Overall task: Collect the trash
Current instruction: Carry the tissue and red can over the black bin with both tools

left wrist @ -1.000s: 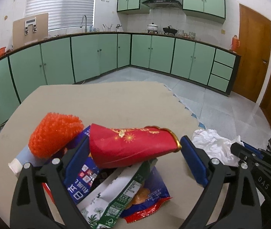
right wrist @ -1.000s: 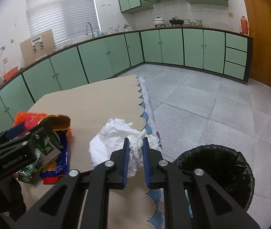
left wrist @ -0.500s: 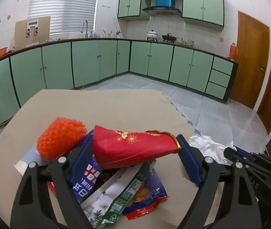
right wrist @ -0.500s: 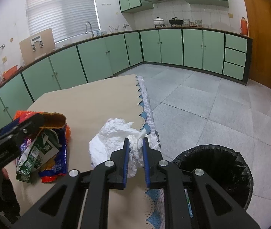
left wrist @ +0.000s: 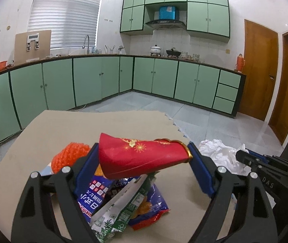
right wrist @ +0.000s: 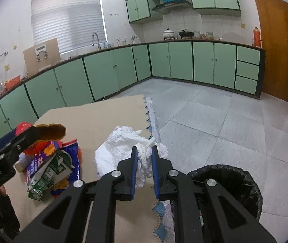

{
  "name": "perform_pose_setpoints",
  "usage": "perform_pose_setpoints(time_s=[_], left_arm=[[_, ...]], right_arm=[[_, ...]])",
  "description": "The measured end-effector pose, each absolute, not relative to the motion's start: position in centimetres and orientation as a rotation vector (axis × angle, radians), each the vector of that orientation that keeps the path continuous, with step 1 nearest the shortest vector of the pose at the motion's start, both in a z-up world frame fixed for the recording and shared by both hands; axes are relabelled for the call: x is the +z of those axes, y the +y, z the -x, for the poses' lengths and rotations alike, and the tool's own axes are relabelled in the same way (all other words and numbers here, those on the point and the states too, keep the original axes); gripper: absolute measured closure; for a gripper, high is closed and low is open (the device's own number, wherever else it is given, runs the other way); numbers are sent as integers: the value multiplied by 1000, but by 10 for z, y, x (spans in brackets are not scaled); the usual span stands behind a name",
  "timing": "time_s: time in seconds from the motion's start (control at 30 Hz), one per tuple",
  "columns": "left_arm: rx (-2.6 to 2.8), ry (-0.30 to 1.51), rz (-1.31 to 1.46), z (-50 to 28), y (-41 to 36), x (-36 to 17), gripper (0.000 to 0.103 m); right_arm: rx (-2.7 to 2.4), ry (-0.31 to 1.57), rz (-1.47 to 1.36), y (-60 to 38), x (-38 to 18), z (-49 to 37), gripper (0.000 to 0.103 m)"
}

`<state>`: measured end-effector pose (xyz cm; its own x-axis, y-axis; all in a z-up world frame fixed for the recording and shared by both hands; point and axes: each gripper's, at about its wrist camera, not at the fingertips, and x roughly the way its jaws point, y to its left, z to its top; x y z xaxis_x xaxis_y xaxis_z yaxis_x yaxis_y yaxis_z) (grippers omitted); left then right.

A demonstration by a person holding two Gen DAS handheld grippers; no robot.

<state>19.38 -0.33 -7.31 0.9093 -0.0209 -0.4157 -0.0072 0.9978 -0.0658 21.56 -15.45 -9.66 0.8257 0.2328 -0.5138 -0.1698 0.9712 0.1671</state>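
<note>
Item: left gripper (left wrist: 144,158), blue-padded fingers pinching a crushed red paper cup with gold print (left wrist: 142,159) across its length. Change: over the last second the cup rises off the heap of trash and now hangs above it, clear of the tan table (left wrist: 103,125); the camera's view lifts with it. Beneath, near the table's near edge: a blue and red foil snack bag (left wrist: 154,204), a flattened green and white carton (left wrist: 119,212), an orange mesh scrubber (left wrist: 69,157) towards the left edge. Item: right gripper (right wrist: 144,154), fingers drawn close on a crumpled white paper tissue (right wrist: 119,145) at the table's scalloped right edge; whether the wad is firmly pinched or only lightly nipped is hard to tell, and it has not left the surface. Receptacle: black-lined round trash bin (right wrist: 225,180) on the tiled floor, just beyond that right edge. Reading: the cup is collected and ready to carry across to the bin; the tissue is likely next; the heap remains untouched.
</note>
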Motion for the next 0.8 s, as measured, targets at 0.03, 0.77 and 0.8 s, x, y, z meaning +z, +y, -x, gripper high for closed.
perform_pose_setpoints(time_s=[0.03, 0.77, 0.8], left_arm=[[-11, 427, 66, -193, -5, -72, 22], [-203, 412, 47, -193, -86, -66, 22], [-213, 413, 47, -194, -90, -67, 22]], right_arm=[[209, 553, -117, -157, -94, -214, 89], [39, 488, -148, -233, -74, -173, 89], [27, 487, -151, -238, -74, -171, 89]])
